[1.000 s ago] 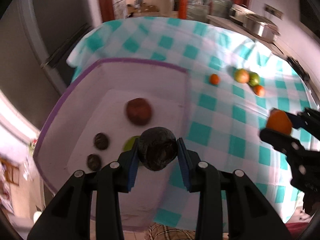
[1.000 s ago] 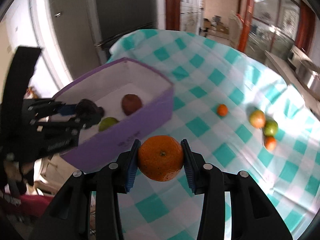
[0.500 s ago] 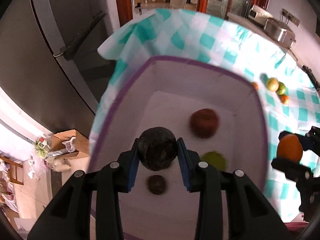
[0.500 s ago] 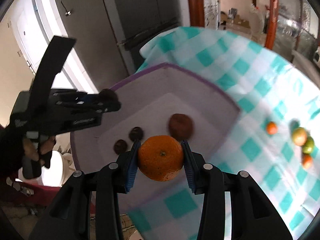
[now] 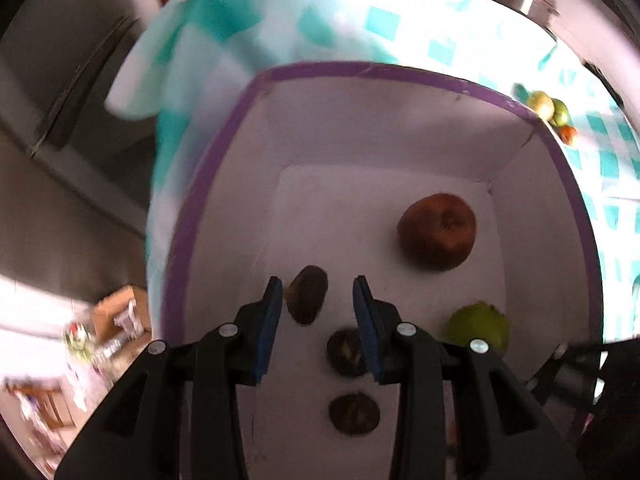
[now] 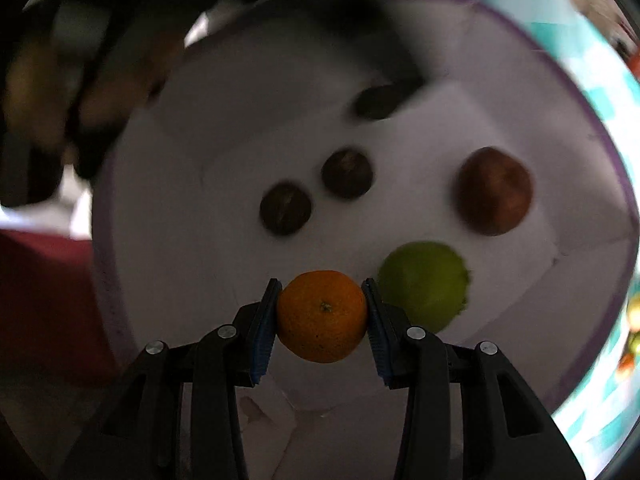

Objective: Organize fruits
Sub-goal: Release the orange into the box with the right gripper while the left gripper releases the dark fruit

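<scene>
Teal-and-white checked cloth (image 5: 384, 24) covers the table, and on it stands a white box with a purple rim (image 5: 400, 73), seen from above by both wrist cameras. Left gripper (image 5: 318, 300) is over the box interior with its blue pads spread apart; a dark round fruit (image 5: 307, 294) shows in the gap between them, close to the left pad, but with clear space on the right side, so it is released rather than pinched. Whether that fruit rests on the box floor or is mid-fall cannot be told; it is blurred. Below it in the left wrist view lie 2 more dark fruits, one (image 5: 347, 351) partly behind the right finger, the other (image 5: 354, 414) nearer the camera. A brown-red apple (image 5: 438, 231) sits on the floor toward the far right corner, well apart from the left gripper, and a green fruit (image 5: 478, 328) lies just beside the right-hand wall. Outside the box, past its far right corner, a small cluster of fruit (image 5: 554, 114) rests on the cloth. Right gripper (image 6: 322, 316) is clenched on an orange (image 6: 322, 316), both pads touching its sides, held over the near part of the box. In that view the green fruit (image 6: 424, 284) lies just right of the orange, partly behind the right finger.
</scene>
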Demonstrator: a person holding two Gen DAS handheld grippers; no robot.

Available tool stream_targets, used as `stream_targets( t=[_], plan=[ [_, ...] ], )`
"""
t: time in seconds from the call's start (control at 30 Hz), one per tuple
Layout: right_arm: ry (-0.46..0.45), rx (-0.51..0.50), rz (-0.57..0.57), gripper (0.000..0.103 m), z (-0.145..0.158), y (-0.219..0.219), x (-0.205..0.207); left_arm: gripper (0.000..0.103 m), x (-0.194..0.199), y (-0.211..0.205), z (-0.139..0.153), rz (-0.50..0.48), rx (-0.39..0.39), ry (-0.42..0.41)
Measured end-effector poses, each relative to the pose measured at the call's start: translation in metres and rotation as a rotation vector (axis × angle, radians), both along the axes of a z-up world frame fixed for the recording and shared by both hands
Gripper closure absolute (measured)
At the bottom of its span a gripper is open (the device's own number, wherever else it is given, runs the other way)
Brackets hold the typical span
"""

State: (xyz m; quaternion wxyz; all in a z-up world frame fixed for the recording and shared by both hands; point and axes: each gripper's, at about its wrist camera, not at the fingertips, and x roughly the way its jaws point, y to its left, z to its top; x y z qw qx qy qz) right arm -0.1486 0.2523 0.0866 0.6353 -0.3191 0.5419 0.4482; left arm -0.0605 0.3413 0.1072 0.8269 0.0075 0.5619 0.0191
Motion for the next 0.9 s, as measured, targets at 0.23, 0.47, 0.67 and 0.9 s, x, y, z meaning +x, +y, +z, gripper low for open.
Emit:
stream_targets(
  t=[0.23,0.47,0.67,0.9],
  plan=[
    [0.013,-0.068,-0.029,0.062,-0.011,0.001,0.006,0.067,0.022,-0.003,-0.031,-0.048,-0.005,0.098],
    [0.003,-0.114,-0.023,0.061,-0.018,-0.006,0.002,0.059,0.026,-0.004,-0.046,-0.063,0.008,0.161],
    [-0.018,-0.077,-0.048,0.036,-0.014,-0.003,0.009,0.031,0.030,-0.012,-0.047,-0.081,-0.005,0.146],
    [-0.066,0.169,-0.137,0.026,0.032,-0.034,0.021,0.010,0.023,-0.026,-0.019,-0.080,0.086,-0.028]
  ],
)
